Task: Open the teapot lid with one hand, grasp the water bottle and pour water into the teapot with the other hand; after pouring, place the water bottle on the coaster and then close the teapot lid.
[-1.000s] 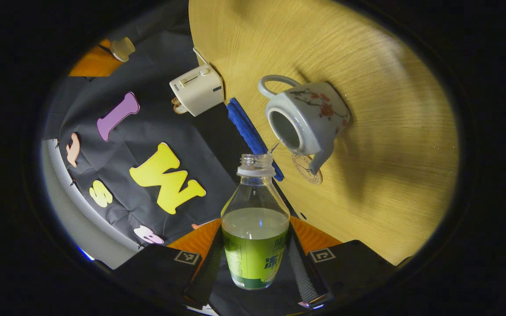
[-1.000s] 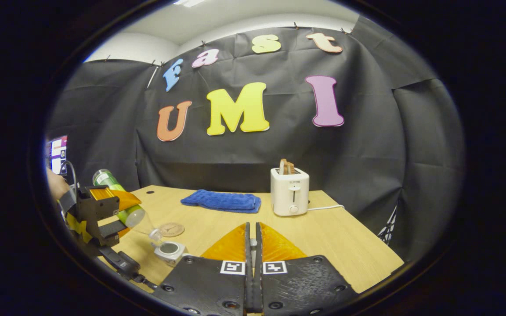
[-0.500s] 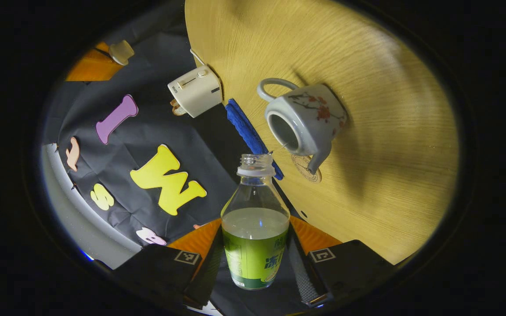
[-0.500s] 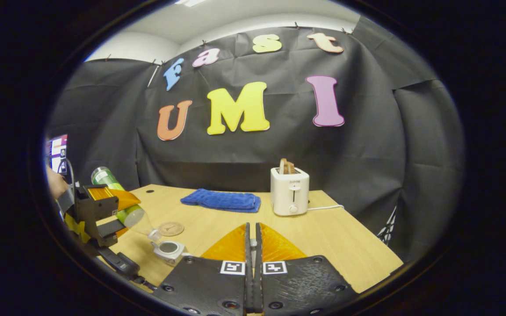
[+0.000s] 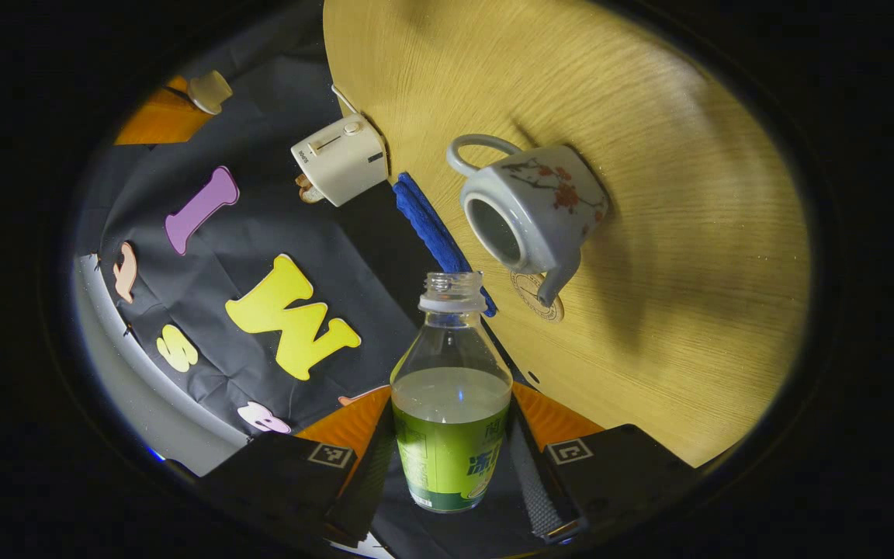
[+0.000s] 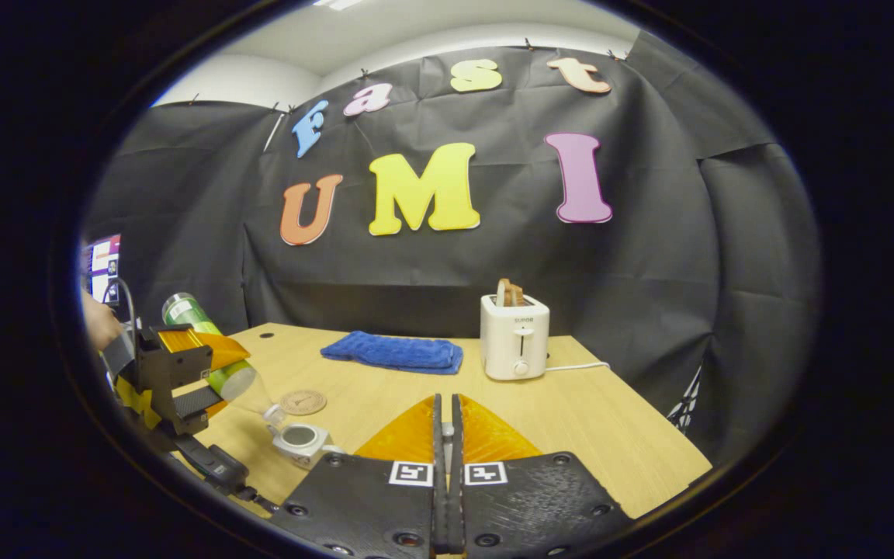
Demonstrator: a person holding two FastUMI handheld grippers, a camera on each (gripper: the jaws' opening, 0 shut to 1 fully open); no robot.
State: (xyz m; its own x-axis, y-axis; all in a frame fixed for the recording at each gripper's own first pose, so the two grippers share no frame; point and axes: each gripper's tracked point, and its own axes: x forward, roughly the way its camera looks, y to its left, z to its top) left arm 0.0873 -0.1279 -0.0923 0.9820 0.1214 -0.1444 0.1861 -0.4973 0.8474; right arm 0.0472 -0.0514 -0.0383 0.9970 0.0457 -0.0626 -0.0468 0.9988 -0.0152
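The left tool (image 5: 451, 458) has both fingers pressed on the bottle (image 5: 451, 419), tipped with its open mouth near the teapot (image 5: 532, 210) — the pot stands lidless by the desk's (image 5: 649, 310) front-left corner, its spout over the coaster (image 5: 536, 295). The right tool (image 6: 447, 435) holds the lid (image 5: 210, 91) between its nearly closed fingers, up off the desk. Along the back edge lie a blue cloth (image 6: 393, 352) and a toaster (image 6: 514, 337).
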